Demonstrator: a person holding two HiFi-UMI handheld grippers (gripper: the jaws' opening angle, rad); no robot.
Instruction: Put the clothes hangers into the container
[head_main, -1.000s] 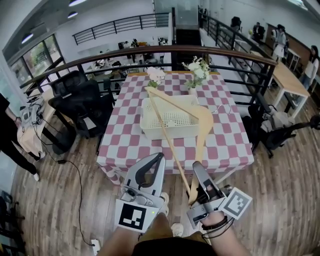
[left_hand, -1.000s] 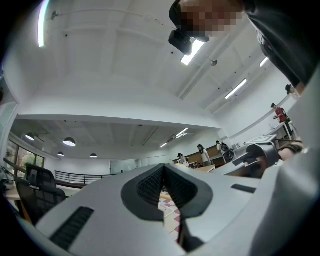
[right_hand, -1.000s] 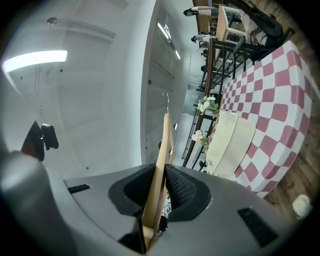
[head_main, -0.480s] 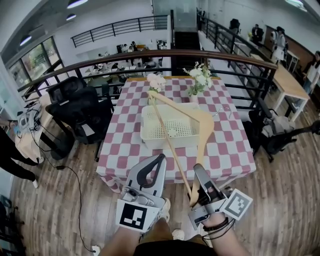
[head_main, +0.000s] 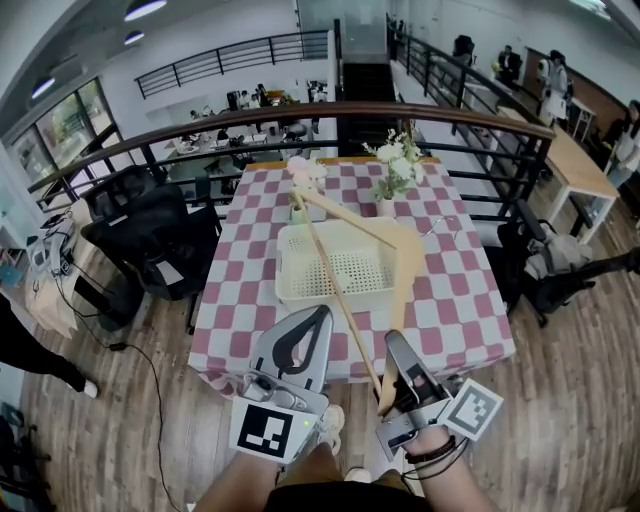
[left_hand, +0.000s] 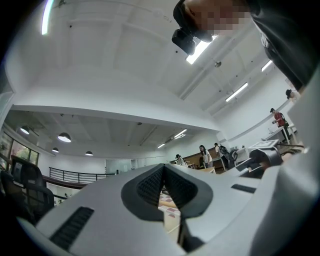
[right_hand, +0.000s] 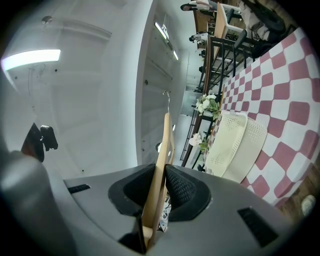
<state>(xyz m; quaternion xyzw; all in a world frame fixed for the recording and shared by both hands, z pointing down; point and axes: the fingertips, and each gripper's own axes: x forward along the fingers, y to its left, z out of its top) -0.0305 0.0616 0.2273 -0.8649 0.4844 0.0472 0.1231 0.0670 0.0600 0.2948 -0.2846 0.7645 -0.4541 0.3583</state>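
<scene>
On the checked table (head_main: 460, 300) the cream basket (head_main: 360, 272) was found empty, the wooden hanger (head_main: 405, 262) being clamped by one end in the right gripper (head_main: 392, 345), raised toward it but not yet put in, while the left gripper (head_main: 318, 318) was closed on nothing.

Where the three cameras look

The head camera looks steeply down from high up at the checked table (head_main: 450, 300), with the left gripper (head_main: 318, 315) and right gripper (head_main: 393, 340) close below. Each gripper camera sits right behind its own jaws. The left one tips up at the ceiling (left_hand: 125, 75). The right one, rolled sideways, shares the table and white basket (head_main: 283, 262) with the head view.
</scene>
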